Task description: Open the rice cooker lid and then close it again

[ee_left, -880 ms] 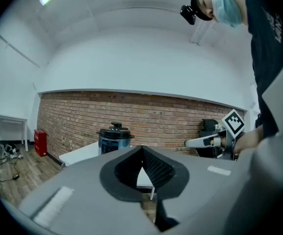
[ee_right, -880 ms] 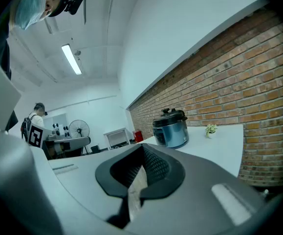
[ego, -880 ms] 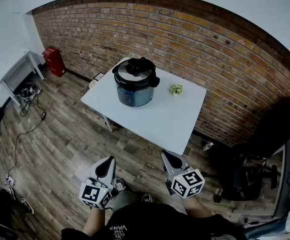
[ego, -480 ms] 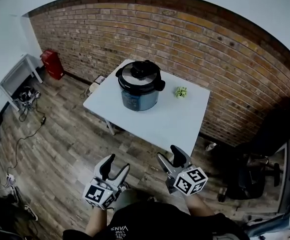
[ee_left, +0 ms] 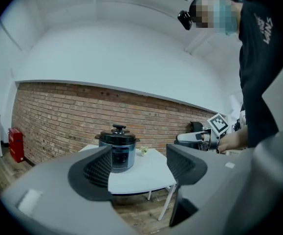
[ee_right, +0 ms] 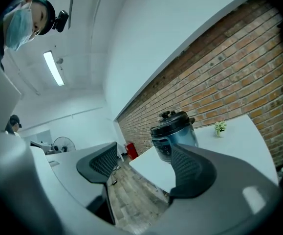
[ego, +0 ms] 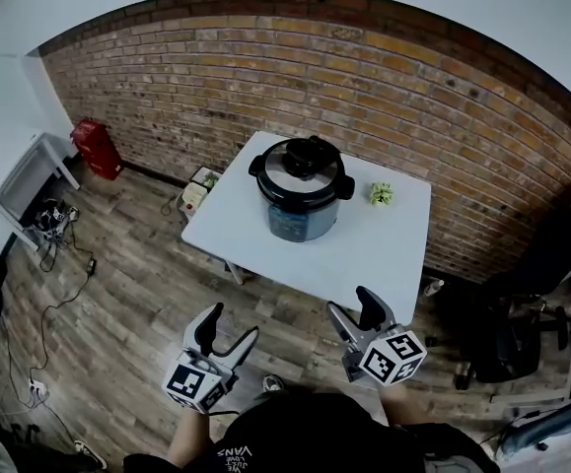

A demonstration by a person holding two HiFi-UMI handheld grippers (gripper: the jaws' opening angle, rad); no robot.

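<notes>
A dark rice cooker (ego: 302,187) with a silver lid and black knob stands on the white table (ego: 384,254), its lid down. It also shows in the left gripper view as the rice cooker (ee_left: 118,148) and in the right gripper view as the rice cooker (ee_right: 174,134). My left gripper (ego: 226,327) is open and empty, well short of the table, over the wooden floor. My right gripper (ego: 356,308) is open and empty too, just before the table's near edge. Neither touches the cooker.
A small green plant (ego: 381,194) sits on the table beside the cooker. A brick wall (ego: 443,116) runs behind the table. A black office chair (ego: 532,294) stands at the right. A red canister (ego: 96,148) and a white shelf (ego: 24,180) are at the left, with cables (ego: 53,264) on the floor.
The view has shifted so the table and cooker sit nearer and further right. Both grippers have come closer to the table's near edge; the left gripper now shows both jaws spread.
</notes>
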